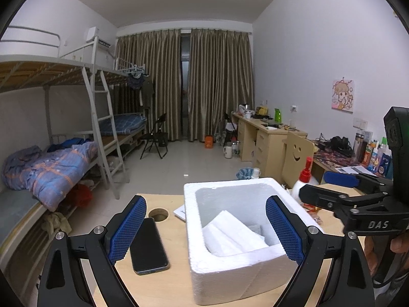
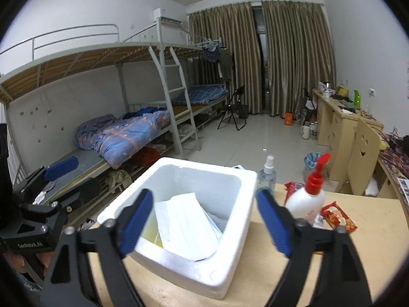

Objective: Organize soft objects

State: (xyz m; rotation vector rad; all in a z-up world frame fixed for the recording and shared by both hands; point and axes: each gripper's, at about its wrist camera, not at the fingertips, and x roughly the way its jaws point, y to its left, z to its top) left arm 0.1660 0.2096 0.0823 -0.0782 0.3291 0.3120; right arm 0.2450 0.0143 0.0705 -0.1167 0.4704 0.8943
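A light wooden counter point(image 1: 163, 281) carries everything here, and the biggest thing on it is a white foam box point(image 2: 230, 263), open at the top. Inside it lie the soft objects: folded white face masks point(image 2: 184, 225), leaning against the near wall of the box, with something yellow showing under them at 8 o'clock.

The left tongs point(image 1: 205, 232) hang over the near edge of the box, spread wide and holding nothing; one blue pad is above the counter, the other above the box's right wall. The right tongs point(image 2: 205, 220) are likewise wide apart and empty, straddling the box opening from the near side. Seen from the left wrist view, the right tongs sit at 3 o'clock of the box.

At 9 o'clock of the box, just beside it, a black phone point(image 1: 148, 247) lies flat, screen up. Beyond the phone is a round cable hole point(image 1: 158, 214) in the counter.

At 2 o'clock of the box stands a white pump bottle point(image 2: 308, 199) with a red top. A clear spray bottle point(image 2: 267, 174) stands just behind the box's far corner. Red snack packets point(image 2: 337, 217) lie beside the pump bottle.
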